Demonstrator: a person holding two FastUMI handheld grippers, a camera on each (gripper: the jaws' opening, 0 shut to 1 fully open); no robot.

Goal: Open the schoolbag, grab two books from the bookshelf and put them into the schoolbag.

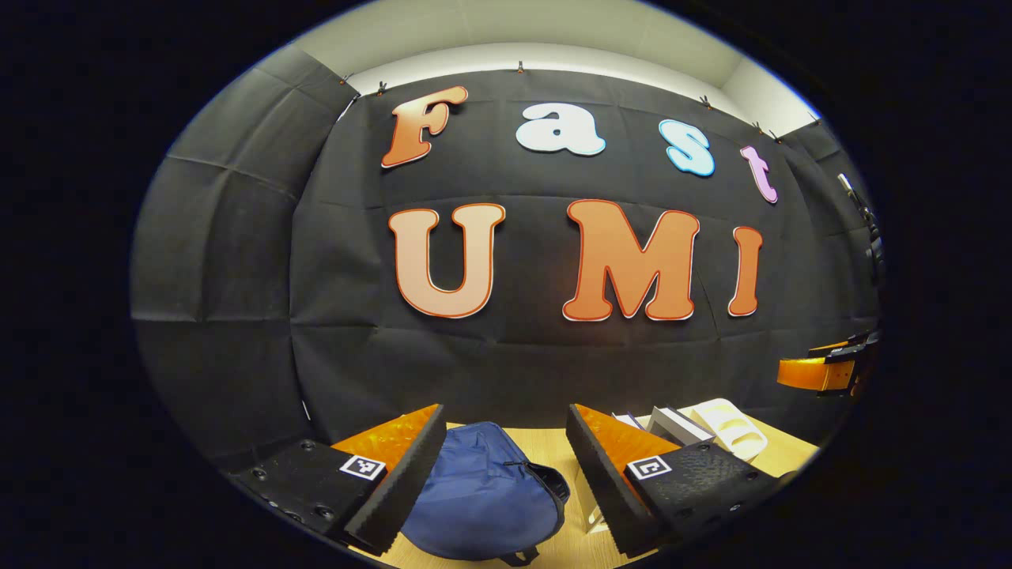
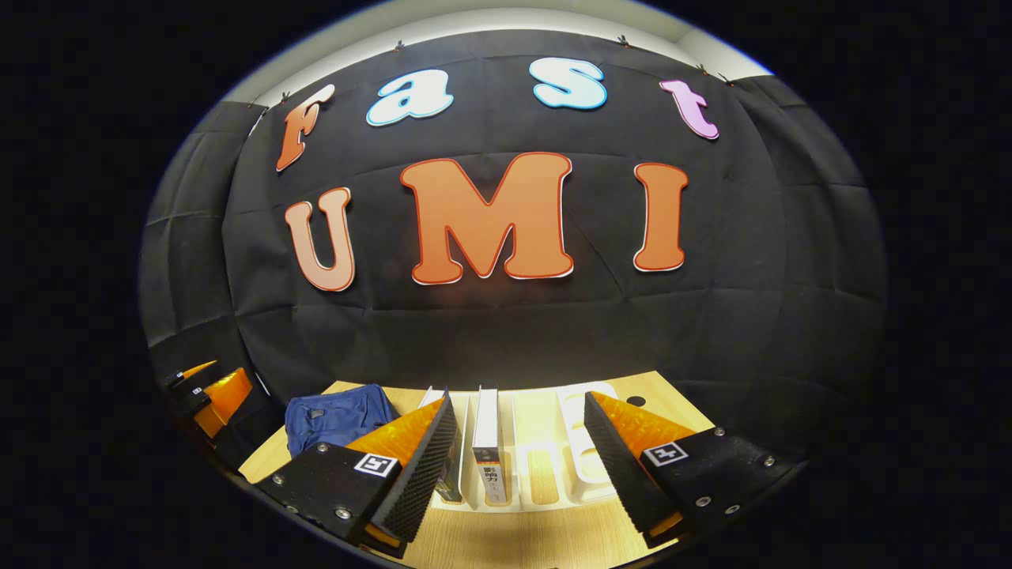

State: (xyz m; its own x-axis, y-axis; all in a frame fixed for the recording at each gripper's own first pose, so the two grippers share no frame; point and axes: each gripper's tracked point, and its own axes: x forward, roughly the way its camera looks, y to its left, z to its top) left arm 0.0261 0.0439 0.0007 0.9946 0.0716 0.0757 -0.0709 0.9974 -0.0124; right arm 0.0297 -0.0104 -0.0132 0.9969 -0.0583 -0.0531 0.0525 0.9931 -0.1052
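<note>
Wooden table [image 2: 506, 545] under schoolbag [image 1: 482, 498], bookshelf [image 2: 553, 458]

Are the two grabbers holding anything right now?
No, nothing is held. The left gripper has its jaws open above the blue schoolbag. The right gripper has its jaws open facing the books in the white bookshelf.

Navy-blue fabric schoolbag [image 1: 482, 494] lying between orange-and-black ridged fingers [image 1: 399, 474], white plastic bookshelf [image 2: 581, 450] showing beyond them, white-spined book [image 2: 488, 442], pale wooden table [image 2: 506, 541] glowing beneath
</note>
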